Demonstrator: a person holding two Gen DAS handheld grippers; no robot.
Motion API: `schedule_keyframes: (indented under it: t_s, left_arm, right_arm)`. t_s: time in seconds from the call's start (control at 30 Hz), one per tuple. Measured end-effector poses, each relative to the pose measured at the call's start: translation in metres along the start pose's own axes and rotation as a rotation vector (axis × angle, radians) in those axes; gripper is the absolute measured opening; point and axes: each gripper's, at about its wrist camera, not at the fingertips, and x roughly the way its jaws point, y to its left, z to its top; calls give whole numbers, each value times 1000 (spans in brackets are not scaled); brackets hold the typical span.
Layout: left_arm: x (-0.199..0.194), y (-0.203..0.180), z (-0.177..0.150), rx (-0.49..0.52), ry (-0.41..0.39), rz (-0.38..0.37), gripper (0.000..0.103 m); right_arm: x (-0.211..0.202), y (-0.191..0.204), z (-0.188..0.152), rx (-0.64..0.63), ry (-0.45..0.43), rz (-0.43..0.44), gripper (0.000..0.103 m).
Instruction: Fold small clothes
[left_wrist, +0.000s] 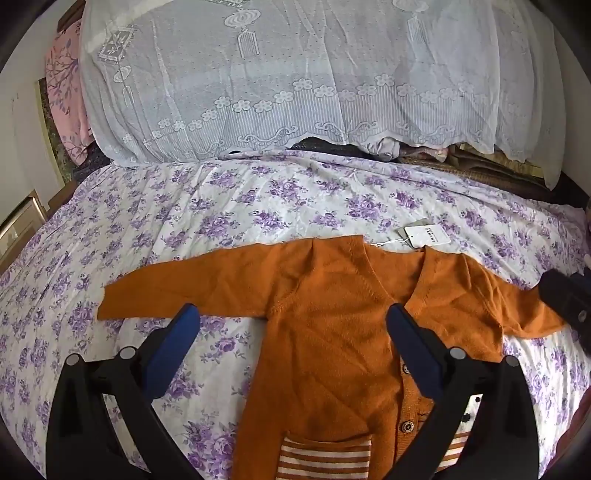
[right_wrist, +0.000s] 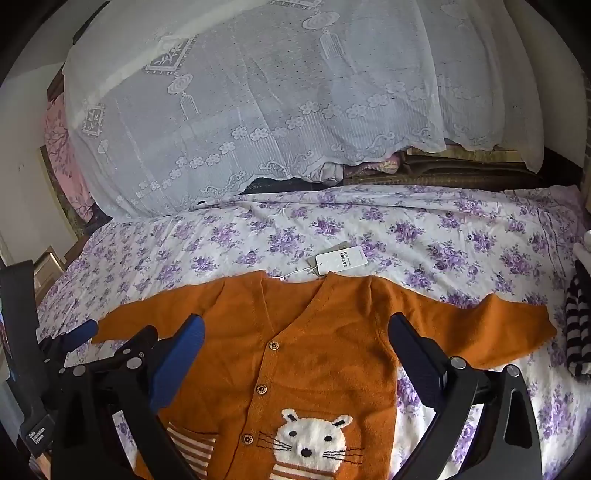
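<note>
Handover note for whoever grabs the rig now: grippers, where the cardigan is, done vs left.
Left gripper: open, empty, hovering over the cardigan's left half.
Right gripper: open, empty, hovering over the chest.
Cardigan: orange, flat on the floral bedsheet, front up, buttoned, both sleeves spread out sideways. Paper tag lies on the sheet just beyond the collar.
A striped garment sits at the bed's right edge.
Done: cardigan laid out flat.
Left: all folds; probably sleeves in first, then the body. No fold has started.
</note>
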Motion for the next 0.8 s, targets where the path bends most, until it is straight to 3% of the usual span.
schedule_keyframes:
  t_s: [0.8]
  left_arm:
    - [-1, 5, 1, -21, 4, -4, 98]
  right_arm:
    - [1, 5, -1, -7, 6, 10, 100]
